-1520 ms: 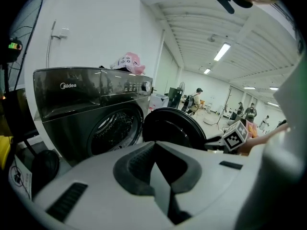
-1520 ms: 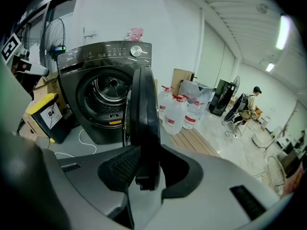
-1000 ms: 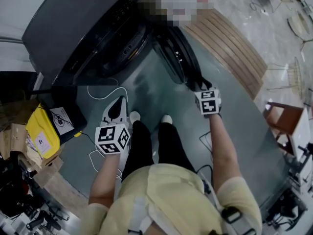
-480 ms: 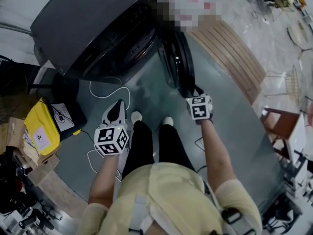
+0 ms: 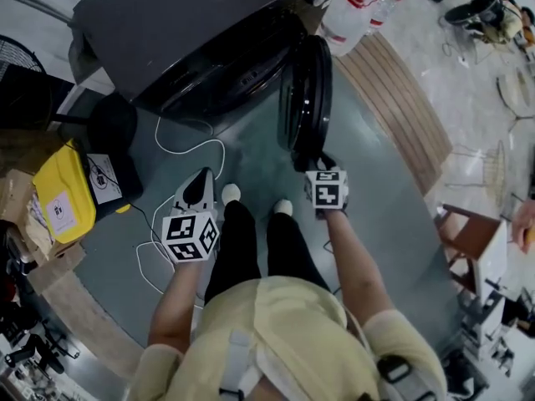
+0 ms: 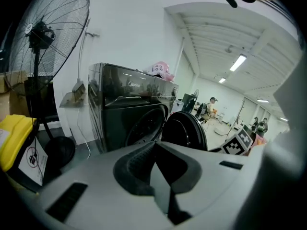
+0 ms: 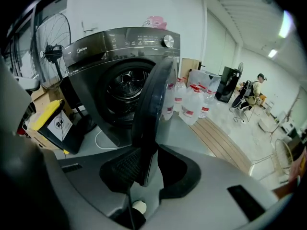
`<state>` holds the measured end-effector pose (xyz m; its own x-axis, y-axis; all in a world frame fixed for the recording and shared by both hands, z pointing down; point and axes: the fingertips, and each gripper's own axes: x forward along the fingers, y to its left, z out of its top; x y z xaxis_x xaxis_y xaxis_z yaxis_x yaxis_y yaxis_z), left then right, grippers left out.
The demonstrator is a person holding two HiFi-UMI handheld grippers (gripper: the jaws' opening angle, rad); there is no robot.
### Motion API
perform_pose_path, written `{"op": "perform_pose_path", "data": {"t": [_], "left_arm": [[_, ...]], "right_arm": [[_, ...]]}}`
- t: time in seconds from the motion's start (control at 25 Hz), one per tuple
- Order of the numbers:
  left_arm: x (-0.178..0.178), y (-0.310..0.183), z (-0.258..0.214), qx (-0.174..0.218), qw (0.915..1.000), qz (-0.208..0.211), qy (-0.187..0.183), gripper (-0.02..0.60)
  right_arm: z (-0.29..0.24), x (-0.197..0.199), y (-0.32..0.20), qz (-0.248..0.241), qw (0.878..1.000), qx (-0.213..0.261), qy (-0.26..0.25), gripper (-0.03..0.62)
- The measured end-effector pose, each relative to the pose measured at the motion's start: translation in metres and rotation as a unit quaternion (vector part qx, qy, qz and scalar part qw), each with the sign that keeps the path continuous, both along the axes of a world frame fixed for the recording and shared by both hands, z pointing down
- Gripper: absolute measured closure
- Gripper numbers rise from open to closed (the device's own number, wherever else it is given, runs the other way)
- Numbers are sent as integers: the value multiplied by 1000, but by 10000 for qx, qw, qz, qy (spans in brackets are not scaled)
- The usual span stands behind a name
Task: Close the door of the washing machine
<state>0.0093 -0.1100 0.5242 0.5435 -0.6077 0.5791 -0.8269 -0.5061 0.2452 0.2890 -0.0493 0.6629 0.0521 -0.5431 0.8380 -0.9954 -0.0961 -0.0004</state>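
While closing on the free edge of the door (image 7: 152, 99), as just now, grips it with the right gripper (image 7: 146, 166). Rim between the two pads, flat against the ribbed one at 9 o'clock. As far as can be told from this angle, also touched by the smooth one at 3 o'clock. Points steeply down at the lowest part of the rim.

Clock directions below as in the head view, counted from that gripper.

At 12 o'clock, finds the door itself: seen edge-on, upright, swung well out from the washing machine (image 5: 192, 23), unlatched. At 10 to 11 o'clock, leaves the round drum opening (image 5: 221, 78) uncovered in the dark front panel.

At 9 o'clock, holds the left gripper (image 6: 154, 162) low and well apart from both door and machine. Jaws together with nothing between them, aimed toward the machine's front.

At 7 to 8 o'clock, just beside the gripper: a pair of light shoes (image 5: 230, 195) on the grey floor.

Farther out at 9 to 10 o'clock: a white cable (image 5: 180, 153) looping over the floor, then the black base of a standing fan (image 5: 113, 128). Beyond these, a yellow container (image 5: 58, 203) among cardboard boxes.

Past the door at 12 to 1 o'clock: clear water bottles (image 5: 347, 15) with red labels, standing beside the machine. At 1 to 2 o'clock: a slatted wooden panel (image 5: 401, 98) lying flat.
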Motion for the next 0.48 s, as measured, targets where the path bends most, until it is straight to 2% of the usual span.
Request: {"op": "perform_pose_path", "data": {"t": [0.32,0.48], "left_arm": [[-45,-1,5,-27,9985,-540,-5,578],[-63,0,9,-45,9971,-753,37,578]], "right_arm": [[0,-39,-19,514,9982,-77,-297,505],[2,-44,-27,585,9981,-187,-20,505]]}}
